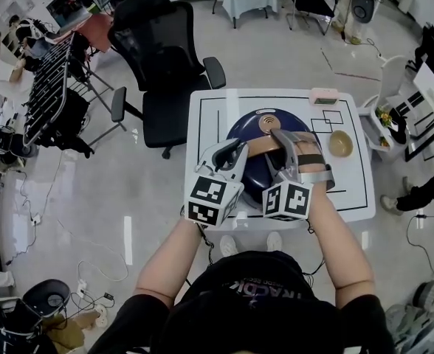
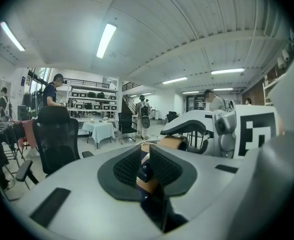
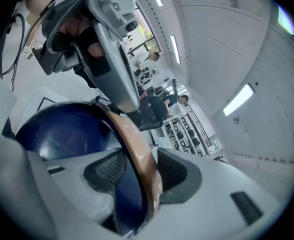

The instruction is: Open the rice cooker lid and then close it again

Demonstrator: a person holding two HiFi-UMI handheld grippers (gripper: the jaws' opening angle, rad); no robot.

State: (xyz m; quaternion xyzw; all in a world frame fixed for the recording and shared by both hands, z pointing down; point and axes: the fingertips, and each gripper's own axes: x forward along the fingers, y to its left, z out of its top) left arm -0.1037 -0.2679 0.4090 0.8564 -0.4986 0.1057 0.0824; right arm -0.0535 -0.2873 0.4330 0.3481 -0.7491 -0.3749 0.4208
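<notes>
A dark blue rice cooker point(image 1: 265, 124) stands with its lid down on the white table point(image 1: 209, 116). Its tan handle point(image 1: 265, 147) arches over the top. My left gripper point(image 1: 238, 152) is at the handle's left end, its pads almost together on a tan and blue bit of it point(image 2: 146, 176). My right gripper point(image 1: 289, 144) straddles the handle's right part. In the right gripper view the tan handle point(image 3: 132, 144) runs edge-on between the pads of that gripper point(image 3: 137, 176), over the blue cooker point(image 3: 62, 129), up to the left gripper point(image 3: 109, 96).
A black office chair point(image 1: 165, 57) stands behind the table's far left corner. A pink box point(image 1: 324, 96) and a tan bowl point(image 1: 341, 143) lie on the table's right side. A metal rack point(image 1: 51, 87) and a seated person are at the left.
</notes>
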